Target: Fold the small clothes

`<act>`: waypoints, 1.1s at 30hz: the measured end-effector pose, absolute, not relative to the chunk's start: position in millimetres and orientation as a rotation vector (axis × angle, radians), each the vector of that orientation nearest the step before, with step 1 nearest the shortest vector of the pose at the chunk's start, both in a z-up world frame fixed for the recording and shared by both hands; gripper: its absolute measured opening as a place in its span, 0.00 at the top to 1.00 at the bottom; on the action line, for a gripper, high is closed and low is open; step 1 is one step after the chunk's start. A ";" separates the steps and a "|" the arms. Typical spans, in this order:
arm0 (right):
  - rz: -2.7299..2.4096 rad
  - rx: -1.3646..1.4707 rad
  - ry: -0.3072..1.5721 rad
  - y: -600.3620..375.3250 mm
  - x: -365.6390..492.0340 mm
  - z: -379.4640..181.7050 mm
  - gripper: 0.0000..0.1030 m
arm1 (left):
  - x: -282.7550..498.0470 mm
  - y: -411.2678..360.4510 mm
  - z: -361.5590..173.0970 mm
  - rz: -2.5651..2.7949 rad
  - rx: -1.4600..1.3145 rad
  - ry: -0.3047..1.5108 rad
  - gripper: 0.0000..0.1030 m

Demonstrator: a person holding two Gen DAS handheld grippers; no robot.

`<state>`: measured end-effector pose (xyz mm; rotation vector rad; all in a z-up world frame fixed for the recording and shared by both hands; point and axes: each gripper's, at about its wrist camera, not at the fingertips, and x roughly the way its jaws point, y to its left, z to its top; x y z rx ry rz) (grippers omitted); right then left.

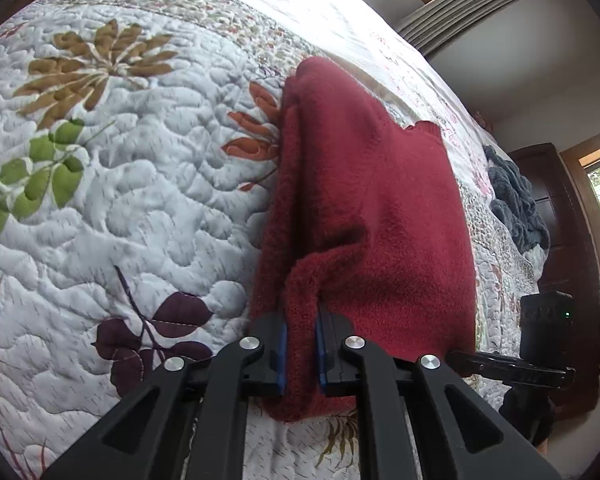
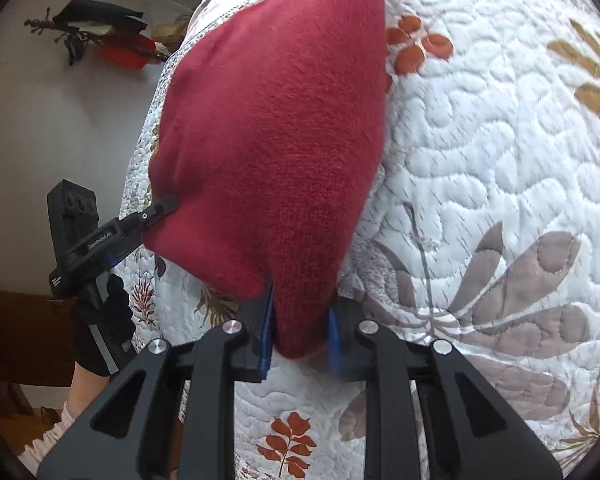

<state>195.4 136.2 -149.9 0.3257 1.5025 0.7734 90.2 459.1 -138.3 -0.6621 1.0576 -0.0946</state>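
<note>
Now we pinch the red sweater (image 1: 380, 216) in both hand-held grippers, left (image 1: 302, 354) and right (image 2: 300, 336), near the bed (image 1: 140, 200) edge; next, we think, we fold it over evenly.

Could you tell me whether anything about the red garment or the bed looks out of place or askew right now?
Nothing looks damaged. The red sweater lies folded on the floral quilt, both grippers, left and right, pinching its near edge. One small oddity: a fold bunches up at the left gripper, not flat.

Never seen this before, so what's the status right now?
Left gripper and right gripper both clamped on red sweater. Sweater lying on floral quilt. Nothing in the way.
</note>
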 end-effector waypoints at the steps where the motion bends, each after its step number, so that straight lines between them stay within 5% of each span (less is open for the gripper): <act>1: 0.772 0.334 1.503 136.0 195.3 -149.9 0.80 | 90.6 459.3 -138.7 -0.097 -0.663 1.060 0.88; 5: 0.774 0.319 1.501 132.3 197.4 -145.4 0.66 | 92.7 458.7 -128.7 -0.132 -0.663 1.085 0.83; 9: 0.763 0.249 1.426 125.3 203.4 -124.5 0.45 | 96.3 466.6 -101.4 -0.162 -0.664 1.027 0.49; 12: 0.760 0.274 1.407 122.4 213.3 -120.0 0.44 | 120.5 475.6 -86.2 -0.139 -0.649 0.989 0.45; 19: 0.733 0.294 1.426 128.9 222.3 -132.3 0.44 | 192.4 488.3 -110.5 -0.051 -0.688 1.041 0.49; 21: 0.720 0.291 1.436 129.8 222.7 -138.0 0.44 | 206.0 490.1 -122.6 -0.072 -0.746 1.066 0.68; 24: 0.717 0.288 1.439 128.4 221.9 -143.0 0.44 | 211.5 488.8 -118.4 -0.072 -0.781 1.030 0.81; 28: 0.722 0.293 1.430 131.1 218.2 -146.0 0.44 | 209.0 469.5 -81.1 -0.089 -0.607 0.914 0.84; 33: 0.722 0.298 1.441 134.8 214.7 -149.1 0.44 | 222.0 483.2 -124.6 -0.019 -0.599 1.079 0.82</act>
